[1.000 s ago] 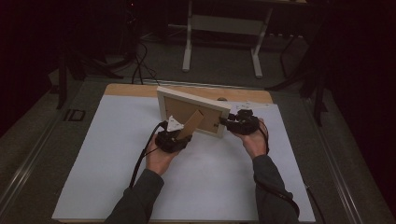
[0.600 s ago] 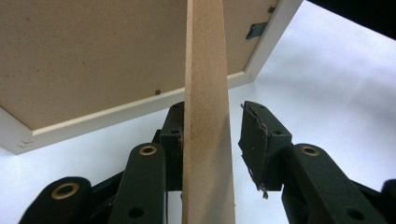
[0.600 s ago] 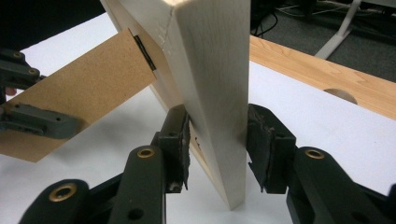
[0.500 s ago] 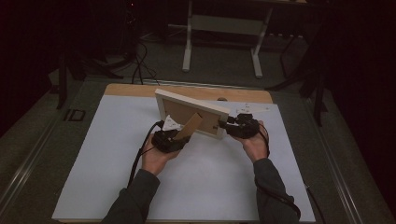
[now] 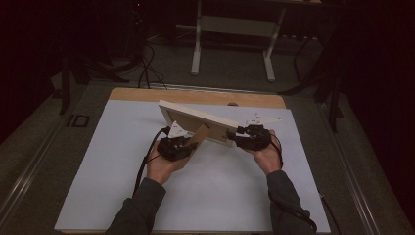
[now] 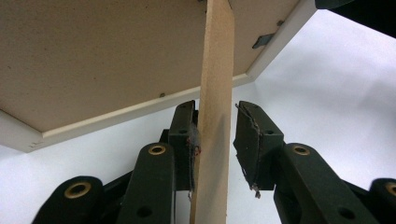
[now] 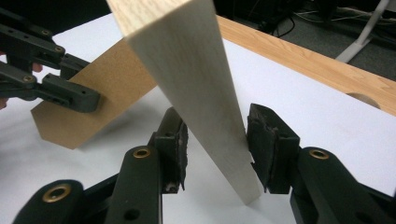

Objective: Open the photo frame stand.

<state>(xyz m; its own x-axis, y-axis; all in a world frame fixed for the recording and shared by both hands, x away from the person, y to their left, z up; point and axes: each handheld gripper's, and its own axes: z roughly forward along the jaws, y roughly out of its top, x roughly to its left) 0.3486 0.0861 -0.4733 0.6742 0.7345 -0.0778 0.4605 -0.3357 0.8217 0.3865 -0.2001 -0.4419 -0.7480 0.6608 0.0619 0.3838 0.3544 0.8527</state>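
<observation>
A white-rimmed picture frame hangs tilted above the white sheet, its brown back turned toward the person. Its brown fold-out stand swings away from the back. My left gripper is shut on that stand, and its own view shows one pad pressed to the board and the other right against it. My right gripper is shut on the frame's right end, the pale wooden edge running down between its pads. The left gripper clamping the stand is also in the right gripper view.
A white sheet covers the wooden table, which has a round hole near its far edge. Beyond the table stand a metal rack's legs and floor cables. A metal clip sits on the frame's back.
The frame and both grippers have drifted slightly left and toward the person, the frame's left end dipping a little. Both grips are unchanged.
</observation>
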